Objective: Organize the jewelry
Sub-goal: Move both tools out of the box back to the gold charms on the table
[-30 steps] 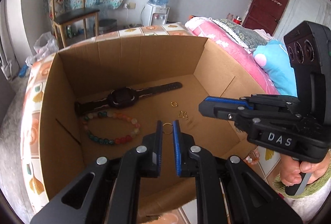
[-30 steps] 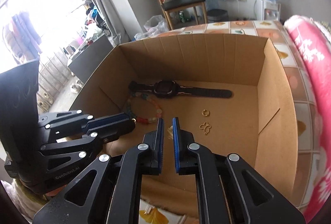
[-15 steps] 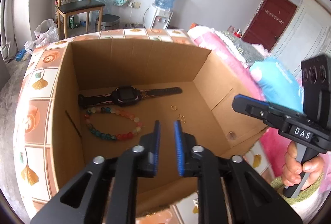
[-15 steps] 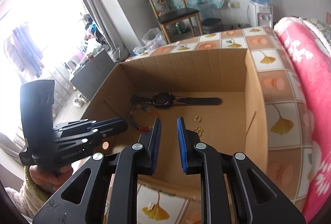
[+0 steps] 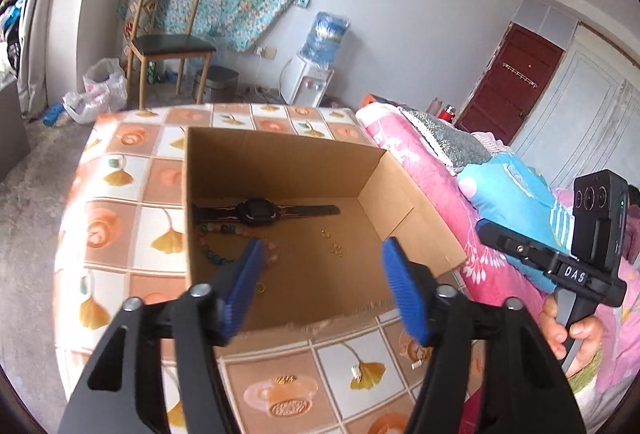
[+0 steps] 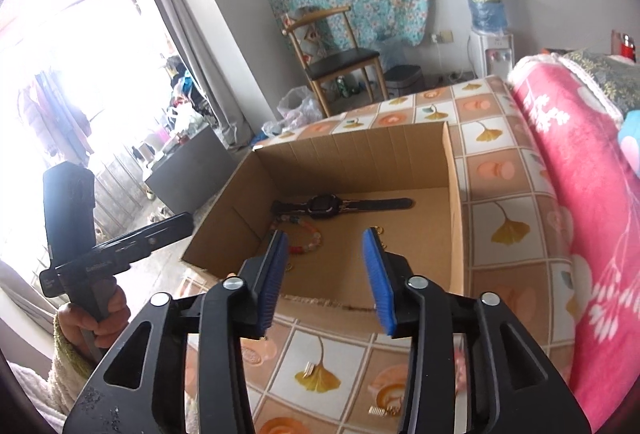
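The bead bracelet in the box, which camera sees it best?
The left wrist view: the bead bracelet shows most of its loop beside the watch. In the right wrist view the right gripper finger covers part of it.

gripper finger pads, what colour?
Blue, ribbed pads on black plastic fingers; clearest in the right wrist view.

Both handheld grippers tilt downward, the left gripper (image 5: 320, 262) and right gripper (image 6: 324, 254) just spreading their blue fingers (image 5: 404, 290) apart, nothing between them.
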A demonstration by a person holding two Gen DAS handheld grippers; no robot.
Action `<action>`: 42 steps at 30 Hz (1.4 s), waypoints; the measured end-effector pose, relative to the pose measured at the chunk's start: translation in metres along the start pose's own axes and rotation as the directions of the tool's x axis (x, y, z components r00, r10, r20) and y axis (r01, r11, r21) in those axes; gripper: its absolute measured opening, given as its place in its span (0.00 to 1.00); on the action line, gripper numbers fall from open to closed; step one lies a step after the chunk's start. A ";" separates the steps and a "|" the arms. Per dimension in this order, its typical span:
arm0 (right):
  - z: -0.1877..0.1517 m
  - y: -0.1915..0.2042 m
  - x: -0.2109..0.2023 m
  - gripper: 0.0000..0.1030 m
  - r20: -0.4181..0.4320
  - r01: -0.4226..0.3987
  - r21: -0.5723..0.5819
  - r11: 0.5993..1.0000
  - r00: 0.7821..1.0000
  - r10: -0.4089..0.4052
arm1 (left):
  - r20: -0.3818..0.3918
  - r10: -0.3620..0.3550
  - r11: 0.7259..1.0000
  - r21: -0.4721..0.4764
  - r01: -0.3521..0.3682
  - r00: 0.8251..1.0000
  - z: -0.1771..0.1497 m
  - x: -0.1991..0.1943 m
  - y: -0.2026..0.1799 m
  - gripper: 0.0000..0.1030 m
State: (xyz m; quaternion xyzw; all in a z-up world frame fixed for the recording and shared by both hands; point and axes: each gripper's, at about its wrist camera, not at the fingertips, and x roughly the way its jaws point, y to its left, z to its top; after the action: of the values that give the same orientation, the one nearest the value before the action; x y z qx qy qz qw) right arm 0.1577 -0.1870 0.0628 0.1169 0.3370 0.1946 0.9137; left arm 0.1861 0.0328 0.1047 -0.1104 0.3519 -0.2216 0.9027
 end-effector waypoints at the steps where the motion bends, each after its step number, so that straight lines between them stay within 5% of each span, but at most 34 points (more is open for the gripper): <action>1: -0.003 0.001 -0.005 0.44 0.004 -0.001 -0.003 1.000 1.000 0.001 | 0.003 0.007 1.000 0.010 -0.007 1.000 -0.003 -0.005 -0.001 0.67; 10: -0.043 0.012 -0.024 0.56 -0.053 0.055 -0.047 0.997 0.997 -0.058 | -0.040 0.119 0.987 0.116 -0.114 0.992 -0.066 -0.038 -0.007 0.86; 17: -0.075 -0.008 -0.015 0.57 -0.138 0.149 0.032 0.988 0.980 -0.143 | -0.198 0.236 0.969 0.117 -0.216 0.951 -0.125 0.004 0.003 0.88; 25: -0.114 -0.013 0.004 0.56 -0.254 0.172 0.052 0.984 0.955 -0.153 | -0.216 0.239 0.963 0.177 -0.203 0.947 -0.147 0.046 -0.014 0.88; 35: -0.142 -0.023 0.048 0.32 -0.362 0.241 0.068 0.968 0.910 -0.201 | -0.231 0.260 0.940 0.284 -0.191 0.938 -0.156 0.073 -0.038 0.88; 42: -0.134 -0.021 0.065 0.23 -0.328 0.230 0.043 0.972 0.922 -0.204 | -0.237 0.262 0.937 0.293 -0.188 0.936 -0.156 0.079 -0.037 0.88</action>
State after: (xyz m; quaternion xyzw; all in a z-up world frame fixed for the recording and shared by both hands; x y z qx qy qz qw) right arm 0.1198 -0.1662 -0.0817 0.0822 0.4997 0.0950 0.8571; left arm 0.1190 -0.0444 -0.0421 0.0845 0.4499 -0.1743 0.8718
